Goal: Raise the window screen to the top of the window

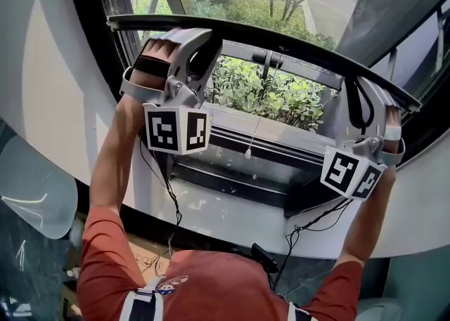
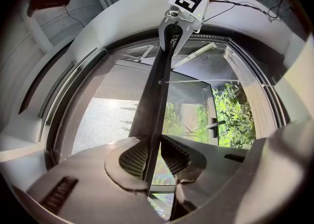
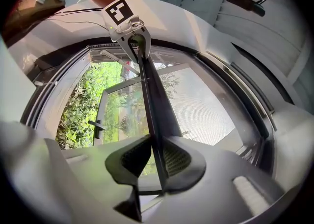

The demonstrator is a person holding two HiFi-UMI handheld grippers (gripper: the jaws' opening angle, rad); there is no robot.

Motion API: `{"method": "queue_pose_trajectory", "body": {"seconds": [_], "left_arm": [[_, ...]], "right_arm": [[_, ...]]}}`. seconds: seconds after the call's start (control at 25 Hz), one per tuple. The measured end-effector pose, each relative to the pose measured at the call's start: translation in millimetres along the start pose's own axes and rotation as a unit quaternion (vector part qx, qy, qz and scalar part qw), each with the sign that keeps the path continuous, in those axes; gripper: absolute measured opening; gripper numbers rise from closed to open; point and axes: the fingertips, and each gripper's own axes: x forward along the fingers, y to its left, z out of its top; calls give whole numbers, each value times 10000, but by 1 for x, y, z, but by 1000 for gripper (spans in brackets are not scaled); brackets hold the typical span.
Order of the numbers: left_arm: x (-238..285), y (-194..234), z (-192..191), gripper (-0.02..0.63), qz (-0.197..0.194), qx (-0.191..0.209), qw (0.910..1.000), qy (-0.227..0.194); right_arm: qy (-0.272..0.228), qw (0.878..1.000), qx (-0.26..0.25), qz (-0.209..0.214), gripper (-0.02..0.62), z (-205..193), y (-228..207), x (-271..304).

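The window screen's dark bottom rail (image 1: 281, 42) runs across the window opening, tilted down to the right, with open air and green shrubs below it. My left gripper (image 1: 190, 40) clamps the rail near its left end, and my right gripper (image 1: 367, 98) clamps it near its right end. In the left gripper view the rail (image 2: 157, 95) passes between the ribbed pads of the left gripper (image 2: 152, 157), with the grey mesh (image 2: 105, 120) beside it. The right gripper view shows the same rail (image 3: 154, 95) pinched by the right gripper (image 3: 156, 157), mesh (image 3: 201, 105) to its right.
A dark window frame (image 1: 246, 172) and white sill (image 1: 232, 218) lie below the rail. A window handle (image 1: 267, 60) and a thin pull cord (image 1: 249, 149) hang in the opening. Curved white wall (image 1: 49, 102) flanks the window. Black cables (image 1: 165, 186) trail from both grippers.
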Motion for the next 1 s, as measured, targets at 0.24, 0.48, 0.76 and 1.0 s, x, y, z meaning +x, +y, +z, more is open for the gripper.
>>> {"method": "queue_pose_trajectory", "body": {"seconds": [0.24, 0.48, 0.76, 1.0], "left_arm": [[10, 33, 3, 87, 320, 103, 9994, -82], [14, 47, 8, 92, 537, 141, 9983, -161], [20, 66, 12, 94, 727, 249, 9968, -205], [32, 96, 14, 91, 1019, 367, 9941, -62]], "right_arm": [[-86, 9998, -148, -116, 83, 7, -32, 12], [-186, 9991, -244, -283, 87, 8, -46, 15], [-245, 9981, -352, -440, 90, 10, -65, 21], [-128, 9964, -533, -640, 84, 15, -95, 34]]}}
